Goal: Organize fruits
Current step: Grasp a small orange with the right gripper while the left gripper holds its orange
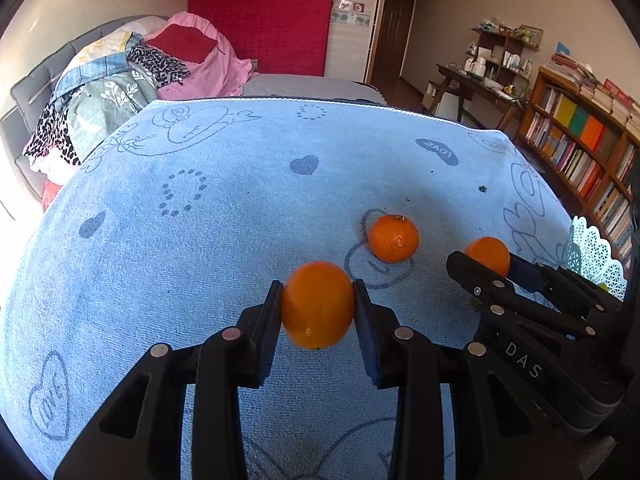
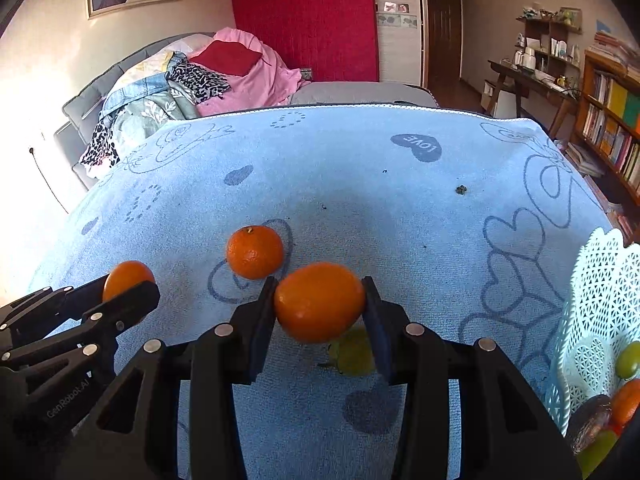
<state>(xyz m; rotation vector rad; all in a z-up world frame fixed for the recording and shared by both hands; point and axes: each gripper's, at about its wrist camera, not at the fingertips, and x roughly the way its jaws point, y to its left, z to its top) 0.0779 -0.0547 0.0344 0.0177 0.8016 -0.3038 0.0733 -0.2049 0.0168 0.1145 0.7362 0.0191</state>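
Note:
My left gripper (image 1: pixel 317 285) is shut on a smooth orange (image 1: pixel 318 312), held just above the blue towel (image 1: pixel 200 264). In the right wrist view my right gripper (image 2: pixel 319 282) is shut on a second orange (image 2: pixel 320 308), also lifted off the towel. Each gripper shows in the other's view: the right gripper (image 1: pixel 486 261) with its orange (image 1: pixel 490 252), the left gripper (image 2: pixel 130 281) with its orange (image 2: pixel 126 274). A third, dimpled orange (image 2: pixel 255 252) (image 1: pixel 393 238) lies loose on the towel between them. A green fruit (image 2: pixel 354 354) lies on the towel under the right gripper.
A white lattice basket (image 2: pixel 600 300) (image 1: pixel 592 256) stands at the towel's right edge, holding a green fruit (image 2: pixel 628 358), an orange one (image 2: pixel 626 400) and a brown one (image 2: pixel 590 428). A bed piled with clothes (image 1: pixel 120 80) lies behind; bookshelves (image 1: pixel 580 148) stand at the right.

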